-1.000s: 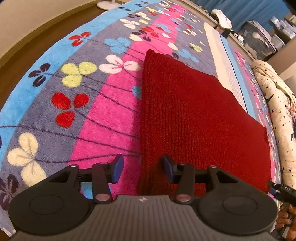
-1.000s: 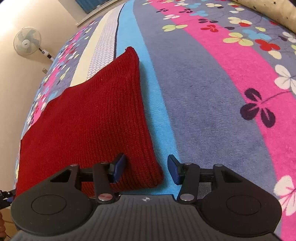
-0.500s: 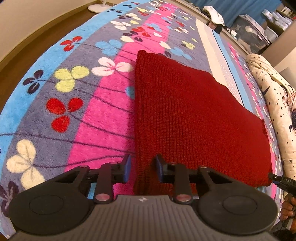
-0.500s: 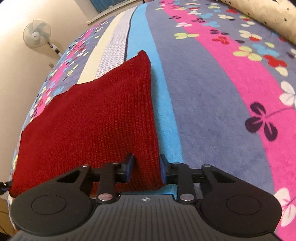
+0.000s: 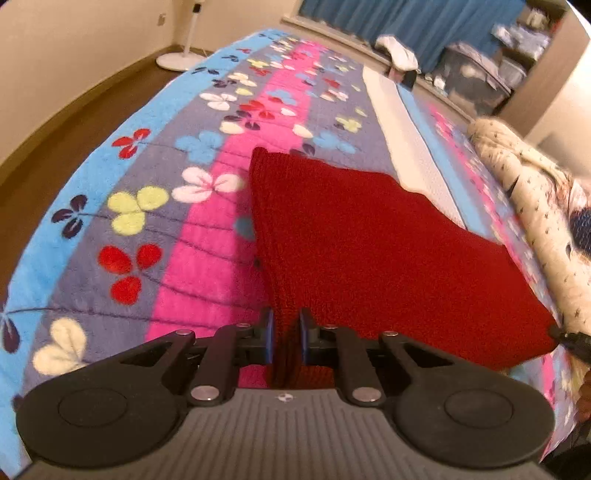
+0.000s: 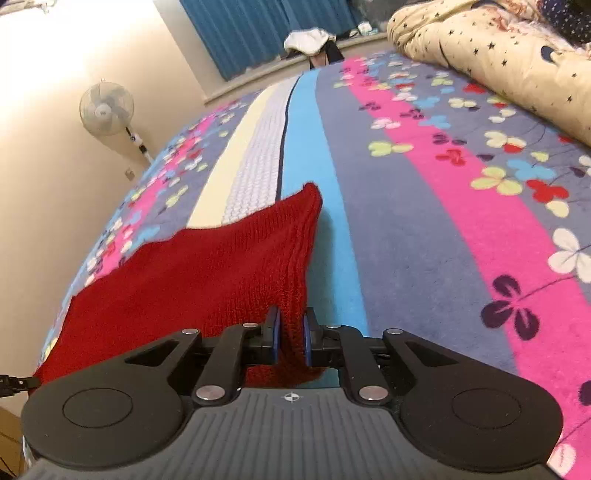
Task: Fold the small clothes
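L gripper (image 5: 284, 339) pinched on near-left corner of red knit (image 5: 388, 251); R gripper (image 6: 291, 341) pinched on near-right corner. Paired grip keeps edge taut for fold over blanket (image 5: 207, 266).

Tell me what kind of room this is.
Most likely a bedroom: a floral blanket spread over a bed, a rumpled star-print duvet beside it, blue curtains and a standing fan.

The corners of the red knit garment (image 5: 369, 258) vanish between each gripper's fingers. Motion blur softens the storage bins (image 5: 476, 79) beyond the bed. The star-print duvet (image 6: 517, 55) and the floral blanket (image 6: 424, 221) run off frame.
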A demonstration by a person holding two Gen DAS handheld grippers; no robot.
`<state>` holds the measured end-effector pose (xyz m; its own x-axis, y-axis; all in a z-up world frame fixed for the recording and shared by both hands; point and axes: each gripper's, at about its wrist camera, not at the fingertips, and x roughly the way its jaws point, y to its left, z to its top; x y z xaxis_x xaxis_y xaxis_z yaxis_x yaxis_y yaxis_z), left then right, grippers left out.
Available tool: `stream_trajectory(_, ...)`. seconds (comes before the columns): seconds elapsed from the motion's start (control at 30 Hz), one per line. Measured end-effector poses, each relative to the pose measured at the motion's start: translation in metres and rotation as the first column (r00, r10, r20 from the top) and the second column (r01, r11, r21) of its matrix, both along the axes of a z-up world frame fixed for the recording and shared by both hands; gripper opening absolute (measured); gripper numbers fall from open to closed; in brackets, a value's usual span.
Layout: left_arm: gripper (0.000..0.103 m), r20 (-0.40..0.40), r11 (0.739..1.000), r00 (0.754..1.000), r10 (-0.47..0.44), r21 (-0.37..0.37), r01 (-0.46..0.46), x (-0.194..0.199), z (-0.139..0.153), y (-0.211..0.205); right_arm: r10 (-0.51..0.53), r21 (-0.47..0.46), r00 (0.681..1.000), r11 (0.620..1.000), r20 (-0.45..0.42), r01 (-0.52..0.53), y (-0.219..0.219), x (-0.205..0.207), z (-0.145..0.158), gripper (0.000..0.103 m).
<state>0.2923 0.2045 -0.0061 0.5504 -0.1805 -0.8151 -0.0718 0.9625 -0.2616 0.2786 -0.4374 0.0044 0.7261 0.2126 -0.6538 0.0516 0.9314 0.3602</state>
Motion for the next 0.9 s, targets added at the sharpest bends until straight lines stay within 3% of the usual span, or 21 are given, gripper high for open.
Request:
stream_trajectory(0.07,0.015,-0.149,0.998,0.989,-0.013,0.055,0.022,0.009,-0.027,-0.003,-0.012,-0.044,0.991,0.999,-0.131,0.007,0.000,0.009,-0.019,0.012)
stream_trajectory(0.13,0.015,-0.135,0.996,0.990,-0.035,0.081,0.047,0.012,-0.025,-0.008,-0.019,-0.055,0.973,0.998,-0.231,0.007,0.000,0.016,-0.036,0.012)
stream_trajectory(0.23,0.019,-0.133,0.999,0.991,-0.006,0.043,0.012,0.011,-0.020,-0.004,-0.015,-0.083,0.974,0.997,-0.225,-0.004,0.006,0.017,-0.033,0.013)
stream_trajectory(0.3,0.021,-0.089,0.999,0.996,-0.008,0.053,0.012,0.008,-0.011,-0.004,-0.029,-0.083,0.976,0.996,-0.214,0.012,0.007,0.015,-0.031,0.015)
stream_trajectory(0.37,0.023,-0.008,0.989,1.000,-0.022,0.148,0.023,0.004,0.002,-0.014,-0.049,-0.113,0.986,0.993,-0.162,0.031,0.009,0.012,-0.021,0.018)
stream_trajectory(0.43,0.024,0.092,0.965,0.992,-0.090,0.252,0.065,-0.003,0.015,-0.031,-0.059,-0.182,0.998,0.982,-0.025,0.053,0.016,0.005,-0.002,0.025)
stream_trajectory(0.53,0.025,0.177,0.940,0.959,-0.222,0.300,0.163,-0.012,0.023,-0.056,0.025,-0.180,0.994,0.984,0.109,-0.004,0.026,-0.004,0.014,0.026)
stream_trajectory(0.63,0.026,0.173,0.907,0.932,-0.319,0.341,0.247,-0.012,0.019,-0.078,0.131,-0.150,0.987,0.982,0.089,-0.117,0.038,0.002,0.009,0.026)
stream_trajectory(0.67,0.026,0.123,0.898,0.938,-0.325,0.351,0.265,-0.007,0.011,-0.082,0.159,-0.173,0.986,0.974,0.051,-0.148,0.044,0.005,0.003,0.026)
stream_trajectory(0.7,0.026,0.020,0.891,0.948,-0.318,0.348,0.291,0.001,-0.004,-0.084,0.176,-0.202,0.984,0.964,-0.015,-0.175,0.048,0.010,-0.006,0.027)
stream_trajectory(0.73,0.026,-0.069,0.887,0.949,-0.307,0.342,0.311,0.006,-0.018,-0.083,0.185,-0.226,0.975,0.952,-0.120,-0.208,0.053,0.019,-0.021,0.027)
stream_trajectory(0.77,0.026,-0.091,0.877,0.948,-0.306,0.361,0.318,0.007,-0.023,-0.085,0.189,-0.240,0.964,0.943,-0.186,-0.231,0.055,0.023,-0.032,0.027)
stream_trajectory(0.8,0.027,-0.063,0.872,0.948,-0.312,0.377,0.312,0.008,-0.017,-0.089,0.196,-0.255,0.960,0.935,-0.201,-0.245,0.057,0.024,-0.035,0.027)
stream_trajectory(0.9,0.027,0.041,0.915,0.961,-0.274,0.319,0.247,0.009,-0.001,-0.084,0.199,-0.260,0.971,0.938,-0.130,-0.227,0.057,0.022,-0.024,0.027)
